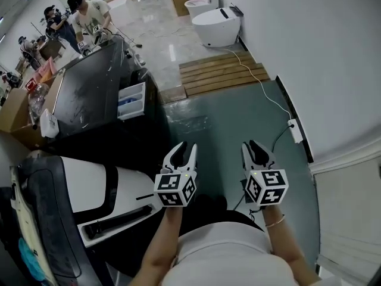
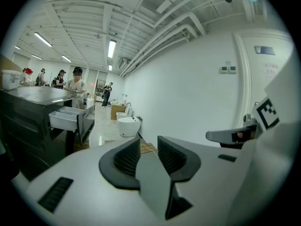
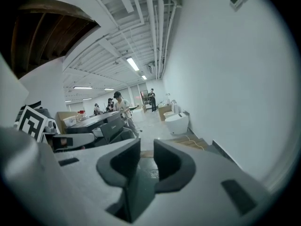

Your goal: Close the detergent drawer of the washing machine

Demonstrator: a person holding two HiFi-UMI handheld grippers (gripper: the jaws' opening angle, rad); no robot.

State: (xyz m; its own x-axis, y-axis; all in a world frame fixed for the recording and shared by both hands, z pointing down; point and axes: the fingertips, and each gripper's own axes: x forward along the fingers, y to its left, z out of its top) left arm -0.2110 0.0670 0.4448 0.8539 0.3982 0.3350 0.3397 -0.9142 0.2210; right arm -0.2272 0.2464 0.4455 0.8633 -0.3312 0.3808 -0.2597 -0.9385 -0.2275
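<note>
Detergent drawer [image 1: 132, 100] sticks out from the black washing machine [image 1: 89, 94], at eleven o'clock from the left gripper [image 1: 187, 146] and well apart from it. The left gripper and the right gripper [image 1: 252, 145] both have jaws a little apart, holding nothing.

You see a glossy black, flat-topped washing machine [image 1: 89, 94], and the plastic detergent drawer [image 1: 136, 94] on its front is white with a pale blue insert. Beyond the machine lie pale brown slatted wooden decking [image 1: 223, 71] and a white ceramic toilet [image 1: 217, 25]. The smooth floor [image 1: 232, 124] beside the machine is dull grey-green. Nearer you than the machine, your left gripper [image 1: 186, 151] and right gripper [image 1: 255, 149] are white with black ribbed pads. Each cube is patterned in black-and-white squares.
</note>
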